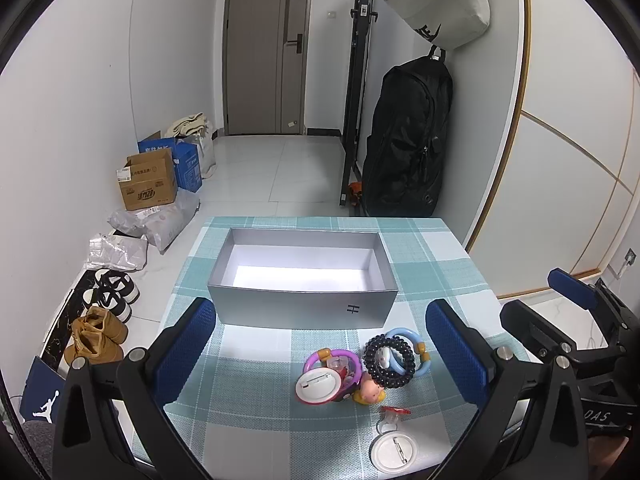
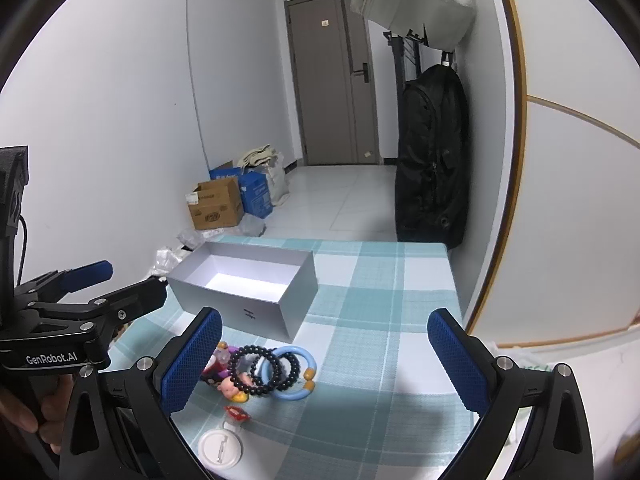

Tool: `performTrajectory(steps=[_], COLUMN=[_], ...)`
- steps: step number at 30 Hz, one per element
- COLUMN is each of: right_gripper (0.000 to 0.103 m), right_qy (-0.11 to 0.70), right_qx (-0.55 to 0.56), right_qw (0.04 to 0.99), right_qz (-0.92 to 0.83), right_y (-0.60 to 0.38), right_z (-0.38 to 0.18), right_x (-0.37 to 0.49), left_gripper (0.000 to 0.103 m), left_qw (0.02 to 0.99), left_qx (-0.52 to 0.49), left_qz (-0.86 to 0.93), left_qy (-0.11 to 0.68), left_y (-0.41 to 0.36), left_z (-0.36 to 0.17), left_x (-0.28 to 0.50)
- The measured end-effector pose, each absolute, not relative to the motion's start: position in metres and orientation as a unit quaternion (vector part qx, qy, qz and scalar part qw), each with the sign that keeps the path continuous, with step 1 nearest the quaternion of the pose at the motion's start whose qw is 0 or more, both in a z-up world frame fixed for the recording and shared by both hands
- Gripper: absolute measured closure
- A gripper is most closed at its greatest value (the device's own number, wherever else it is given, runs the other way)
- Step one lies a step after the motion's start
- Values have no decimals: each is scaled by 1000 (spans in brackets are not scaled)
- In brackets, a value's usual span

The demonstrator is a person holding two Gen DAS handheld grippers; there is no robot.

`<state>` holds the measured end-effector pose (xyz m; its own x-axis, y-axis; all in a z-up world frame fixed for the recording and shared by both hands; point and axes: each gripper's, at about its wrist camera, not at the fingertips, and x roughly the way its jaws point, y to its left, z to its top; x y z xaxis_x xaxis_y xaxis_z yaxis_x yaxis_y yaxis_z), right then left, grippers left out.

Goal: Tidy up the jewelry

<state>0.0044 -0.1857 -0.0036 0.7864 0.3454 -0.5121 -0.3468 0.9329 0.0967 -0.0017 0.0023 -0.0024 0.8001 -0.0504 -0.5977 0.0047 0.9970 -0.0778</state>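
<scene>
Both the left gripper (image 1: 320,352) and right gripper (image 2: 324,360) hover wide open, holding nothing. Between their fingers on the checked tablecloth (image 1: 256,420) lie a white badge (image 1: 393,453), a black bead bracelet (image 1: 390,362) and a blue ring (image 1: 412,350). Beyond sits an open, empty grey box (image 1: 300,308).

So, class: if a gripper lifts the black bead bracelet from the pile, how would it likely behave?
The black bead bracelet looks like separate round beads strung in coiled loops, so it would probably sag and flop rather than hold shape. It lies across the blue ring, so lifting may drag that along. Glossy beads could slip between fingers.
</scene>
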Motion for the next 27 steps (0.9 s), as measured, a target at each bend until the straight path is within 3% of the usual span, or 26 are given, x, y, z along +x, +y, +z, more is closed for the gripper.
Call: performTrajectory(steps=[27], right_gripper=[0], right_qy=[279], right_qx=[-9], right_qw=[943], right_qz=[184], right_y=[-181], right_z=[-6], right_x=[9], left_gripper=[2], left_qw=[930], left_qx=[-53], left_qz=[-45], left_qy=[360], left_y=[3], left_z=[-19], left_x=[11])
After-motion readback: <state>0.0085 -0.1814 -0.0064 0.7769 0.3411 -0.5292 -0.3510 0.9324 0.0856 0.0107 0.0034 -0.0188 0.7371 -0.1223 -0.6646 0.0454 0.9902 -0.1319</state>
